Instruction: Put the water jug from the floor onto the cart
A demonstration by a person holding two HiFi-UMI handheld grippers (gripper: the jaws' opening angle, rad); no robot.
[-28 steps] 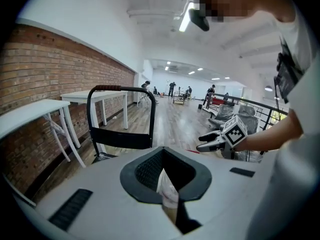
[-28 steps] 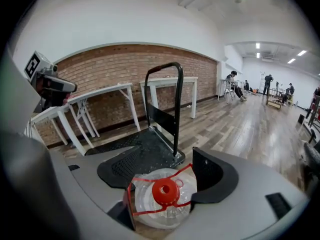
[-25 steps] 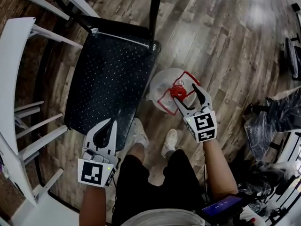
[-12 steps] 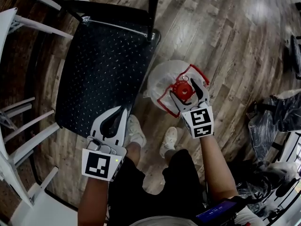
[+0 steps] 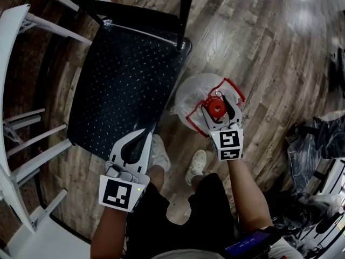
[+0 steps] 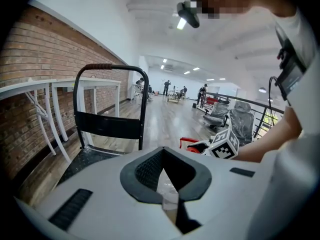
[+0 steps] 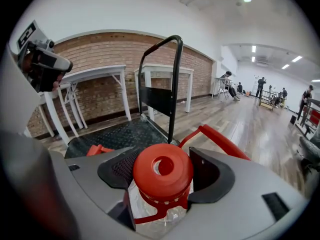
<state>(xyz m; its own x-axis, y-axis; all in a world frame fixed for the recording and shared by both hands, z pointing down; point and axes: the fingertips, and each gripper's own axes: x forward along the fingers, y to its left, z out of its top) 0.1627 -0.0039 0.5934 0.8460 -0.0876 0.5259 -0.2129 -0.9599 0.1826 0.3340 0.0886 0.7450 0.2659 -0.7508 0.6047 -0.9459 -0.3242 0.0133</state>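
"Water jug (image 5: 195, 90), head view: position?"

"On the wooden floor (image 5: 269, 47), just beside the near corner of the black cart (image 5: 129, 85), not on its deck. The clear body is partly covered by the right gripper (image 5: 218, 107). Its fingers stand spread either side of the red cap (image 5: 216, 110) and have just been closing a little, cap between them. The red carry handle (image 5: 233, 88) arches over the shoulder. White table (image 5: 13, 53) frames crowd the cart at picture left. The person's shoes (image 5: 159, 151) stand close below the jug."

"Left gripper view?"

"Left gripper (image 6: 162, 152): fingers pressed together at the tips, nothing pinched. They block most of the jug. Only a strip of red handle shows, beside the right gripper's marker cube (image 6: 227, 144)."

"Right gripper view?"

"Cap fills the gap; contact with the pads is hard to judge. The body is mostly hidden under the fingers. The cart's upright push bar (image 7: 173, 79) stands directly behind."
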